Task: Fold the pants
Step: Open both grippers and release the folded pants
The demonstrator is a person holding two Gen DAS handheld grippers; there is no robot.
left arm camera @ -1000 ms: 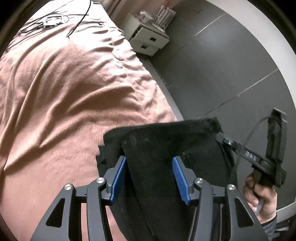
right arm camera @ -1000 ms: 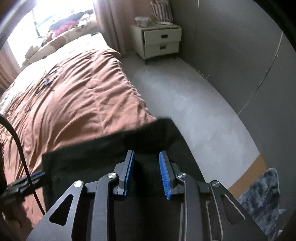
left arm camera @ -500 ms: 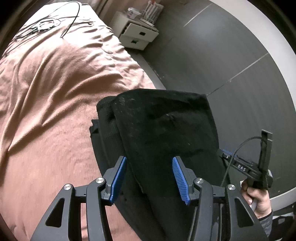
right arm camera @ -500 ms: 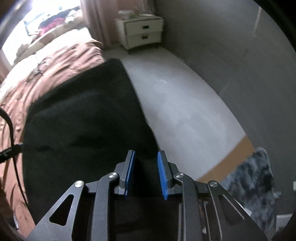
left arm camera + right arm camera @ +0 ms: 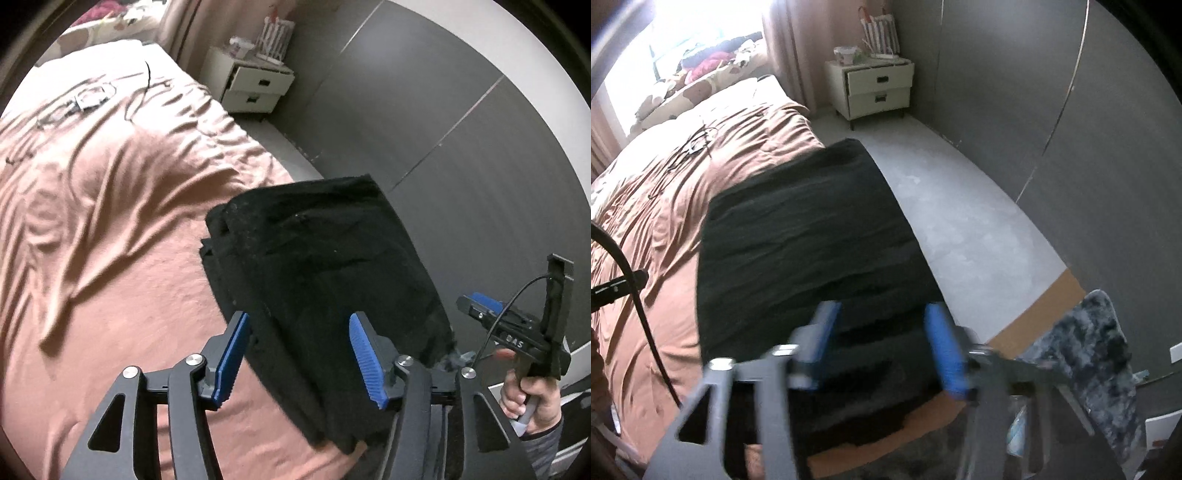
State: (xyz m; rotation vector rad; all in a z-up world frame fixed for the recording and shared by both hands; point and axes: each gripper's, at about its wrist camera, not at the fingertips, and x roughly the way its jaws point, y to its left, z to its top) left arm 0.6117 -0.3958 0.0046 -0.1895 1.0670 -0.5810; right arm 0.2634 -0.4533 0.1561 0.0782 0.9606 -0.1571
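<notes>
Lying folded in a thick black stack, the pants (image 5: 325, 266) rest on the near corner of the bed (image 5: 110, 229), their right edge running along the side of the mattress above the grey floor (image 5: 960, 206). In the left wrist view several layers show at the stack's left edge, one over another; in the right wrist view the top surface looks flat and broad, with shallow creases across it.

The left claw (image 5: 301, 360) hangs over the near end of the stack with its blue-padded fingers (image 5: 364, 354) spread wide — nothing is pinched between them, and the cloth passes under the gap. The right claw (image 5: 884, 343) is likewise parted over the near right part of the pants, gripping nothing; it is motion-blurred, so whether its pads touch the cloth cannot be told. From the left view the right claw (image 5: 480, 302) shows off to the right of the stack, held by a bare hand (image 5: 532, 398) on its handle, with a black cable looping from it.

Beyond the pants the rust-pink bedspread is rumpled, and thin cables (image 5: 85, 99) lie near its far end. A white two-drawer nightstand (image 5: 875, 92) stands past the bed against the dark grey wall (image 5: 1071, 147). At the lower right of the right view lies a shaggy grey-blue rug (image 5: 1086, 354).
</notes>
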